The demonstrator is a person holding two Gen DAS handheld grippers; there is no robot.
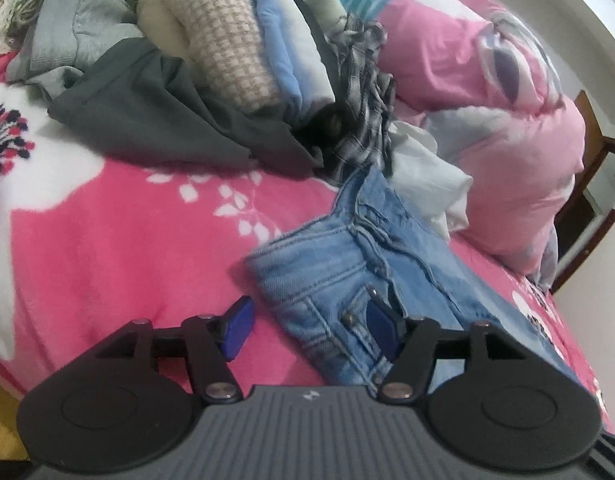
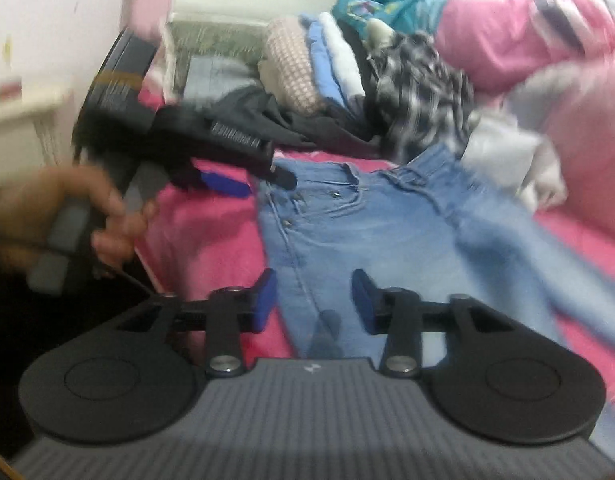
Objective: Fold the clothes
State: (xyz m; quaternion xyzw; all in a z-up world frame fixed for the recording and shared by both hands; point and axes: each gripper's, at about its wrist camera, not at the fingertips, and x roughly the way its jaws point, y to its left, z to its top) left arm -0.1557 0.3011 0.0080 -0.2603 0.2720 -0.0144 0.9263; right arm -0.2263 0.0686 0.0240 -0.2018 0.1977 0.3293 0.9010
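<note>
A pair of light blue jeans (image 1: 335,264) lies spread on the pink floral blanket (image 1: 107,232). My left gripper (image 1: 309,330) is open at the jeans' waistband corner, one pad over the pocket rivets, the other over the blanket. In the right wrist view the jeans (image 2: 387,232) run down the bed, and my right gripper (image 2: 313,300) is open just above a leg. The left gripper (image 2: 247,180) shows there too, held by a hand at the waistband's left corner.
A pile of folded and loose clothes (image 1: 227,60) lies at the back: a dark grey garment (image 1: 167,120), a checked shirt (image 1: 363,92), a white cloth (image 1: 427,176). A pink duvet (image 1: 507,120) bulges at the right. The bed edge is at the left (image 2: 163,264).
</note>
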